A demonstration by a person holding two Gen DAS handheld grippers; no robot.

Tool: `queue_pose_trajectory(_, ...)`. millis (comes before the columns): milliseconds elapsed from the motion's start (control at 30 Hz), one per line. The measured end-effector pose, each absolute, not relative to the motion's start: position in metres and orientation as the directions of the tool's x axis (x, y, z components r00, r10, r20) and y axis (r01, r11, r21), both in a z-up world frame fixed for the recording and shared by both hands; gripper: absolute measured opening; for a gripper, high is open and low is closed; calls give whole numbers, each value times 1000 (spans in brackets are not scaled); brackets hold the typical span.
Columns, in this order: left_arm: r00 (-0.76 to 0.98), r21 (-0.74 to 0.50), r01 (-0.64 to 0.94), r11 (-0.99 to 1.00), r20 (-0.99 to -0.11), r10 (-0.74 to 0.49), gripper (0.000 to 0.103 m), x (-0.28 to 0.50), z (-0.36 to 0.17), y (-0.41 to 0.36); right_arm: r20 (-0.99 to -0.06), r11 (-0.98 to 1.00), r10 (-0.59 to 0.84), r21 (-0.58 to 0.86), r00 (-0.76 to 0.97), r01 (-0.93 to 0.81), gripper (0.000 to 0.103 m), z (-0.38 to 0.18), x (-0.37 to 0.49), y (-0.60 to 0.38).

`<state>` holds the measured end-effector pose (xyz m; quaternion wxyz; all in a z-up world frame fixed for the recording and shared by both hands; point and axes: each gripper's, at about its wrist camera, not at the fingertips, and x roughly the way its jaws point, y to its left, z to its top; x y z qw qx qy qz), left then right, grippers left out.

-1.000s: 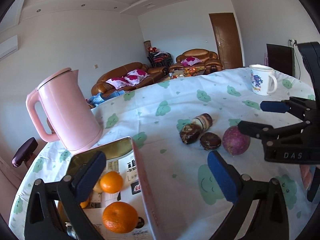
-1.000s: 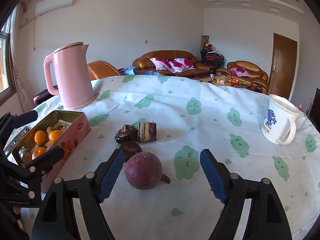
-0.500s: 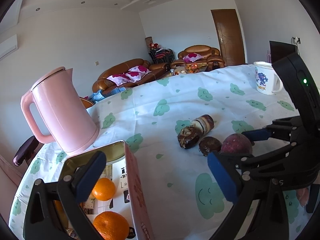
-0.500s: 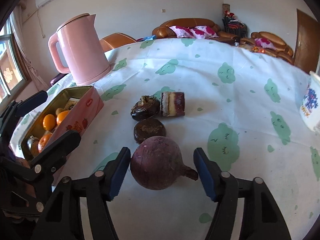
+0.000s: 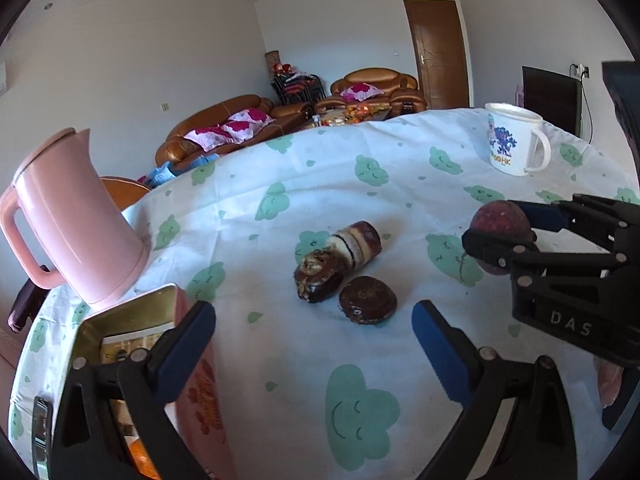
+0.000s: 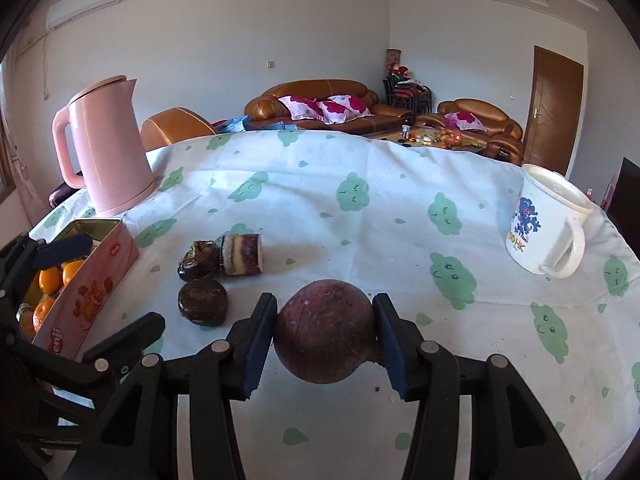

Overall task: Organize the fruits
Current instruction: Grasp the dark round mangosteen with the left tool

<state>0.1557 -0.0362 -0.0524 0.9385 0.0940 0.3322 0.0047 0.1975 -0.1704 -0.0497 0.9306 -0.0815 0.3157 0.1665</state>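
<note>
right tool [image 6: 325, 338] clamps round, dull purple fruit [image 6: 324, 330] | left tool [image 5: 312, 340] gapes, empty

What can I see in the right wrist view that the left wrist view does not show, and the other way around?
Only the right wrist view shows both pads of the right gripper pressing on the purple fruit; its jaws have just been closing. It also shows several oranges in the tin and an air conditioner.

Only the left wrist view shows the open left gripper with nothing between its pads, and a dark screen.

Both show the pink kettle, the white mug, three brown items and the cloud-print tablecloth.
</note>
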Motion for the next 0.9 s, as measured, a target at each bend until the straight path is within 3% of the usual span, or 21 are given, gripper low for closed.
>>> queue_pose_trajectory(200,691,73,59,996,-723,12,76,189,-71,-36,-610,934,279,-5,742,-356,51,-48,202,-182)
queue_pose_trajectory(367,665,68,71,995,-747,4,68,201,-80,-46,-608,932,284,-8,741,-363,51,-47,200,-180)
queue_pose_trajectory(467,643,59,78,995,-766,-5,58,205,-84,-46,-611,928,291,-8,736,-373,51,-48,200,-179)
queue_pose_trajectory(533,632,33,97,995,-774,-36,43,206,-86,-45,-614,924,297,-10,732,-383,51,-49,199,-177)
queue_pose_trajectory(900,674,34,127,991,-736,-61,43,196,-77,-48,-586,915,325,-3,742,-403,51,-45,193,-178)
